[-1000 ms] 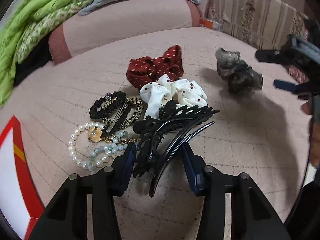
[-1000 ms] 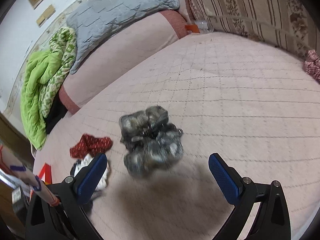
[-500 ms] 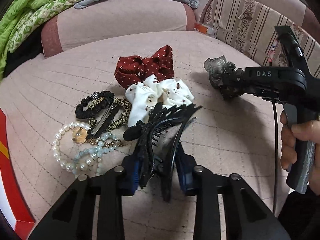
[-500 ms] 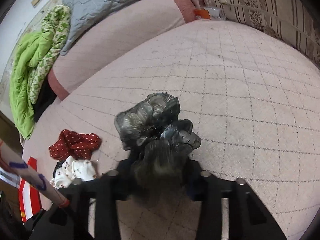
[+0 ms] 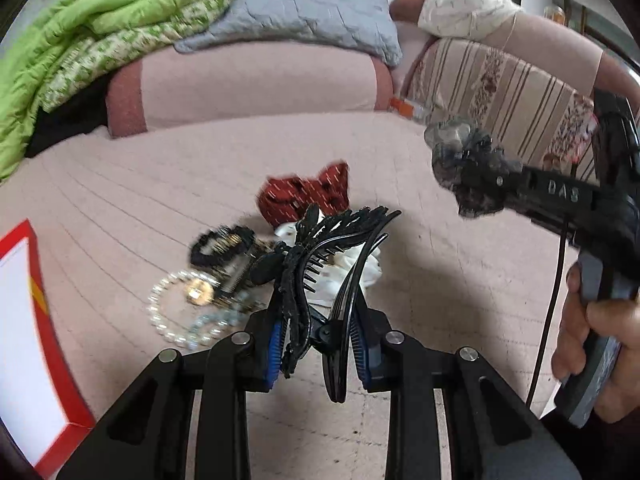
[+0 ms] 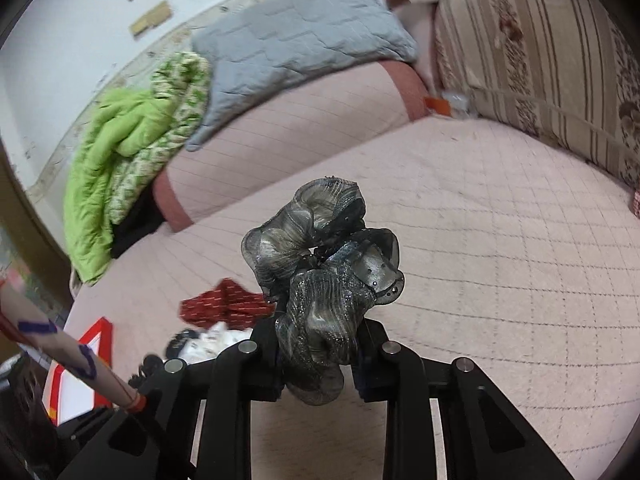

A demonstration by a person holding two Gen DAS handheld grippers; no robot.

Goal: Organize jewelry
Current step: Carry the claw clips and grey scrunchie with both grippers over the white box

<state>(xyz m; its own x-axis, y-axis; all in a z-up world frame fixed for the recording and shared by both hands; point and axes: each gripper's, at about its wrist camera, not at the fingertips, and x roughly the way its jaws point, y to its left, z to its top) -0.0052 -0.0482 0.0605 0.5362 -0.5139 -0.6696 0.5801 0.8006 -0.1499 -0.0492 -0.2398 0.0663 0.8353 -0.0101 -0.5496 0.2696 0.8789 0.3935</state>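
The left gripper point(image 5: 316, 350) is clenched on a black claw hair clip point(image 5: 320, 276), its blue pads pressing the clip's two curved halves near the hinge, the teeth fanning up and away from the jaws; its jaws have just been closing onto the clip. The right gripper point(image 6: 316, 354) grasps a grey sheer scrunchie point(image 6: 320, 280), the ruffled fabric bunched between the fingers and billowing above them; these jaws too have just been closing on it. Both pieces appear to be clear of the pink quilted mattress point(image 6: 500, 248). Below the clip lies the remaining pile: a red dotted scrunchie point(image 5: 304, 196), a white scrunchie point(image 5: 360, 268), a black scrunchie point(image 5: 222, 244), a slim metal hair clip point(image 5: 236, 274), a pearl bracelet point(image 5: 168, 312) and a pale bead bracelet point(image 5: 216, 322). A red-edged white box point(image 5: 28, 344) sits at the left. The step in hand looks like carrying away two picked items. The next move probably calls for bringing each over a chosen place, perhaps the box, and loosening the jaws without the clip's teeth snagging fabric.
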